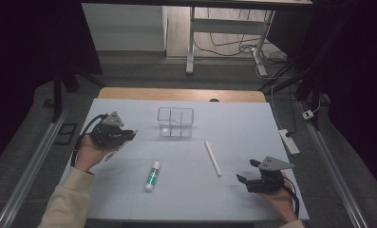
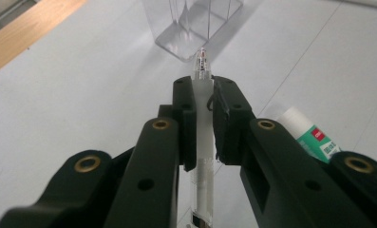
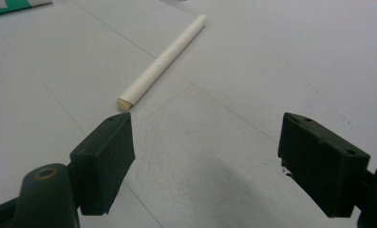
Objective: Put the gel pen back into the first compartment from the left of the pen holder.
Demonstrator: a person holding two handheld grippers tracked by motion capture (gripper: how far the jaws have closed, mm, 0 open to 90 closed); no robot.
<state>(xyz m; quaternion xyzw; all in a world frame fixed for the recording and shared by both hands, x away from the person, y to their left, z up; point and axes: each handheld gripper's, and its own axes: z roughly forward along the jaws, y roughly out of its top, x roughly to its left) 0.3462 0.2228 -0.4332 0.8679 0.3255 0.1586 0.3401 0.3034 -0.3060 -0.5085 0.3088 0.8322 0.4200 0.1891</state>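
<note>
My left gripper (image 2: 204, 90) is shut on a clear pen (image 2: 203, 123), whose tip sticks out past the pads toward a clear plastic box (image 2: 191, 26). In the high view that gripper (image 1: 129, 135) hovers at the table's left, a little left of the divided clear box (image 1: 175, 122). My right gripper (image 1: 248, 172) stands open at the front right, with nothing between its jaws. A white stick (image 3: 161, 61) lies on the table just beyond its left jaw; in the high view the stick (image 1: 213, 157) lies between the box and that gripper. A green-and-white glue stick (image 1: 153, 175) lies at the front middle.
The pale blue table top (image 1: 238, 128) ends in a wooden strip (image 1: 176, 94) at the far side. Beyond it stand desk legs and cables on the floor. A power strip (image 1: 289, 141) lies off the table's right edge.
</note>
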